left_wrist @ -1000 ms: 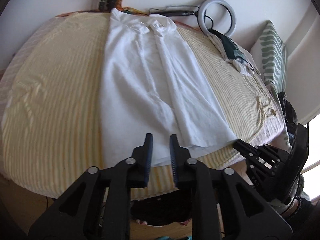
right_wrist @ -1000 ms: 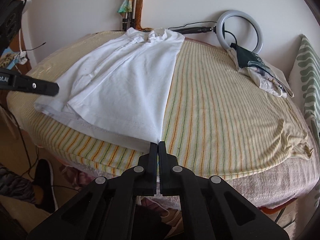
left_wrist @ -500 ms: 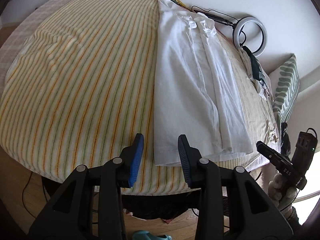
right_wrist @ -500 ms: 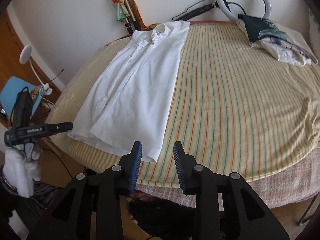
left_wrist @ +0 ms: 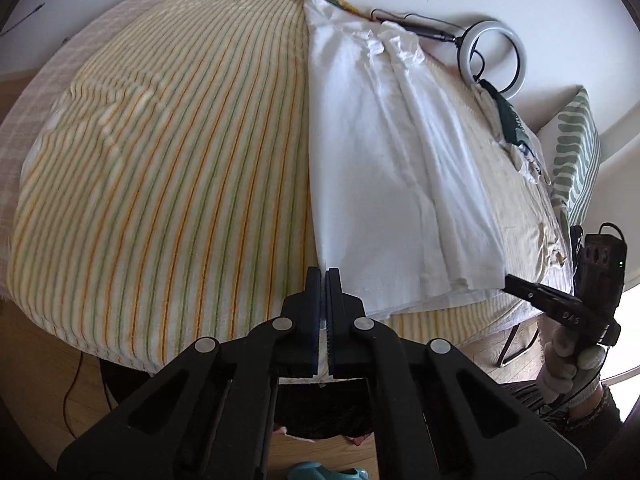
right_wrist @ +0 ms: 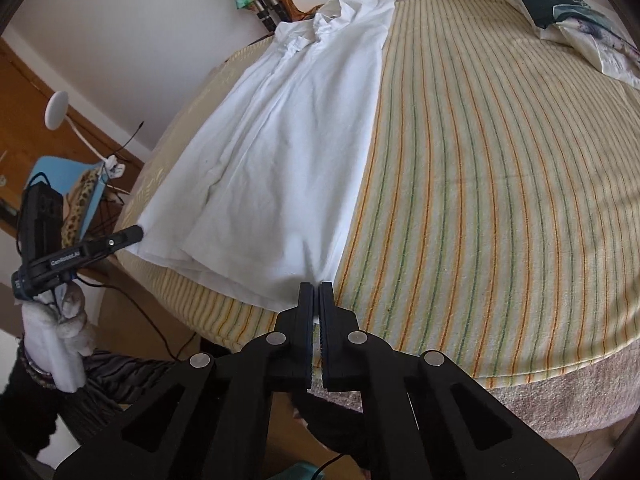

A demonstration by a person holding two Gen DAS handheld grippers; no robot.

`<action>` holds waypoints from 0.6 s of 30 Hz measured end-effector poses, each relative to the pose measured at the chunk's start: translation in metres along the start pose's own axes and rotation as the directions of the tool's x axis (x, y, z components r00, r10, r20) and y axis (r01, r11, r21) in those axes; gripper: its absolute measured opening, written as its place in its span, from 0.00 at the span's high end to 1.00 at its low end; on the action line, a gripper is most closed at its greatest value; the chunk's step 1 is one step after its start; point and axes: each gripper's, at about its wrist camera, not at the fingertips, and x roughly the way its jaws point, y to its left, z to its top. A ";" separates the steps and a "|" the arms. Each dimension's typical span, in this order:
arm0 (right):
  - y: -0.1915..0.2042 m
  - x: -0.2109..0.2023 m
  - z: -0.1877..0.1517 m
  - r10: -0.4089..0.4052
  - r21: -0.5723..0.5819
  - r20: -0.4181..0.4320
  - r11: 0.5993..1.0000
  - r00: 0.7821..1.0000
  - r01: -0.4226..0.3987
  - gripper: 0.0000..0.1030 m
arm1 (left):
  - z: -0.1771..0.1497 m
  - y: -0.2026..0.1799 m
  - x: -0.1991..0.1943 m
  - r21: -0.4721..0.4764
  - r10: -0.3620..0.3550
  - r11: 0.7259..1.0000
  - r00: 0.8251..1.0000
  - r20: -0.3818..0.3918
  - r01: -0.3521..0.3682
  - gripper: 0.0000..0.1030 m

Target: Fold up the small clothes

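Striped bedcover (left_wrist: 160,168) bears white shirt (left_wrist: 372,152), each gripper pinching a hem corner

I am holding the left gripper (left_wrist: 324,276) and right gripper (right_wrist: 316,290) angled downward, both jaws closed, gloved hands (right_wrist: 66,316) gripping the handles.

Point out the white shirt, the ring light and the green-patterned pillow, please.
white shirt (left_wrist: 372,168): left wrist view, middle of its folded body.
ring light (left_wrist: 520,50): left wrist view, right side of the ring.
green-patterned pillow (left_wrist: 578,148): left wrist view, its patterned face.
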 end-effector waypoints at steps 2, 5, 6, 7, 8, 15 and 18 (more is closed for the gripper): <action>-0.004 -0.006 0.002 0.032 0.049 0.010 0.998 0.999 -0.032 0.99 | -0.002 0.003 -0.003 -0.017 -0.020 1.000 1.000 0.003 0.020 1.00; -0.008 -0.022 0.002 0.105 0.098 0.063 0.989 0.993 -0.110 0.99 | 0.001 -0.002 -0.015 0.011 -0.026 1.000 0.999 0.039 0.025 1.00; -0.005 -0.021 0.003 0.069 0.077 0.057 0.994 0.996 -0.073 0.99 | 0.003 -0.002 -0.015 0.005 -0.029 1.000 0.999 0.039 0.029 1.00; -0.004 -0.017 0.003 0.046 0.062 0.044 0.997 0.998 -0.048 0.99 | 0.005 -0.001 -0.014 -0.007 -0.032 0.999 0.999 0.033 0.033 1.00; -0.006 -0.013 0.003 0.048 0.067 0.027 0.997 0.998 -0.049 0.99 | 0.006 -0.001 -0.013 -0.021 -0.035 0.999 0.999 0.031 0.035 1.00; -0.017 -0.012 0.017 0.136 0.172 0.025 0.975 0.990 -0.139 0.99 | 0.028 -0.007 -0.021 -0.043 -0.084 0.995 0.996 0.043 0.086 1.00; -0.012 -0.020 0.035 0.151 0.170 0.054 0.973 0.987 -0.158 0.99 | 0.041 -0.007 -0.022 -0.059 -0.092 0.994 0.994 0.057 0.096 1.00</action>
